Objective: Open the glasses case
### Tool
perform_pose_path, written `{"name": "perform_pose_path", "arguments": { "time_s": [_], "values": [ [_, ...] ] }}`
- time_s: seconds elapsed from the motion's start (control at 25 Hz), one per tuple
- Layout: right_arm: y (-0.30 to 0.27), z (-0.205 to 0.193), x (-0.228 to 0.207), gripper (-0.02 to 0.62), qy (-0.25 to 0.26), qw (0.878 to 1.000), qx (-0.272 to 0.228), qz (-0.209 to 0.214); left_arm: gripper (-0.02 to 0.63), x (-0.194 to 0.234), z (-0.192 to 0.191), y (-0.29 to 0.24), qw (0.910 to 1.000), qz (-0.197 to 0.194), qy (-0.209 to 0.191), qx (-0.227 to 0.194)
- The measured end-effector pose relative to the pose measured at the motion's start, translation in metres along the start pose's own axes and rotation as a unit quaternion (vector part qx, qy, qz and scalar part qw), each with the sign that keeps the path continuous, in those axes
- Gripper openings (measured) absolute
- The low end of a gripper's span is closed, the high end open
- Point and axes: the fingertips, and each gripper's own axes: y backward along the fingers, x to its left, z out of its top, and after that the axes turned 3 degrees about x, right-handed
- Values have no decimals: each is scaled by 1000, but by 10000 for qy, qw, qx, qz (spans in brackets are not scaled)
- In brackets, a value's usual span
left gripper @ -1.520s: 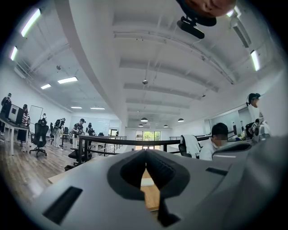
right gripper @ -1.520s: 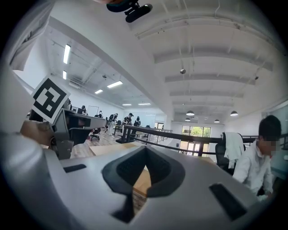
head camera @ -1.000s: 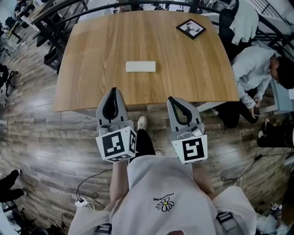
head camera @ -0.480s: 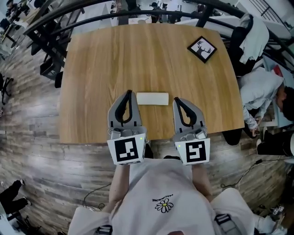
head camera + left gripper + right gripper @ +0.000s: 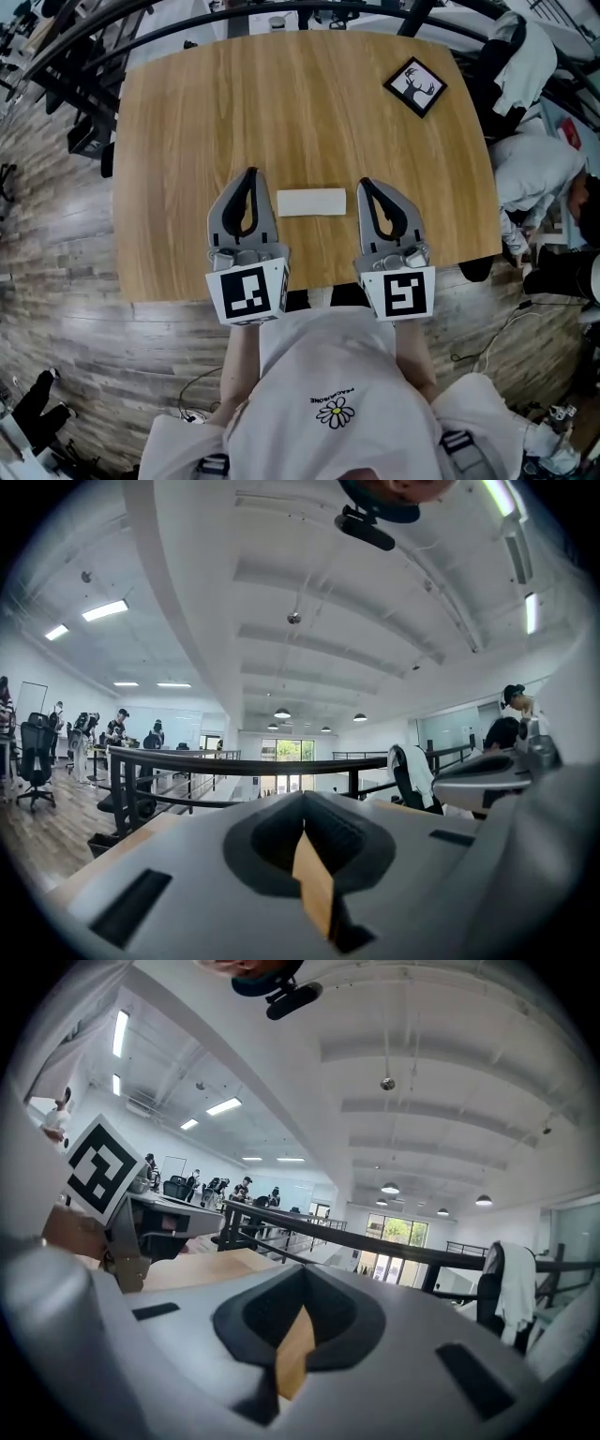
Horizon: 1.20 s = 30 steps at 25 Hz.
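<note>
While L tongs [image 5: 248, 175] & R tongs [image 5: 365, 185] are shut, case [image 5: 311, 202] lies btwn.

One worktop [image 5: 187, 141] is carrying two loose things: one white case [image 5: 311, 202] lying near its middle and one black deer tile [image 5: 415, 86] sitting toward 1 o'clock. Two grippers are showing beside the case, the left gripper [image 5: 248, 174] at 8 o'clock of it and the right gripper [image 5: 365, 184] at 4 o'clock. Each is bearing one marker cube, making two: left cube [image 5: 246, 292], right cube [image 5: 403, 292]. One bystander [image 5: 539, 173] is showing at 3 o'clock, off the worktop.
</note>
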Motion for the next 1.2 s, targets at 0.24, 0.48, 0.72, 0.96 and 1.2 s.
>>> {"name": "perform_pose_path", "arguments": {
  "time_s": [0.24, 0.48, 0.72, 0.96, 1.2],
  "values": [
    [-5, -7, -1, 8, -15, 9999, -41, 122, 18, 3, -13, 0, 9996, 248, 97, 136],
    [-8, -9, -3, 8, -123, 9991, -34, 411, 28, 5, -12, -6, 9991, 295, 248, 168],
    [-17, -8, 0, 8, 7, 9930, -111, 1172, 97, 16, -49, -20, 9916, 131, 1087, 694],
    [-26, -23, 13, 115, 247, 9761, 111, 2154, 114, 15, -107, -16, 9715, -193, 1812, 1518],
    [-32, -72, 34, 211, 1608, 9390, 948, 2888, 136, -13, -214, 6, 9187, -439, 2608, 2935]
  ]
}}
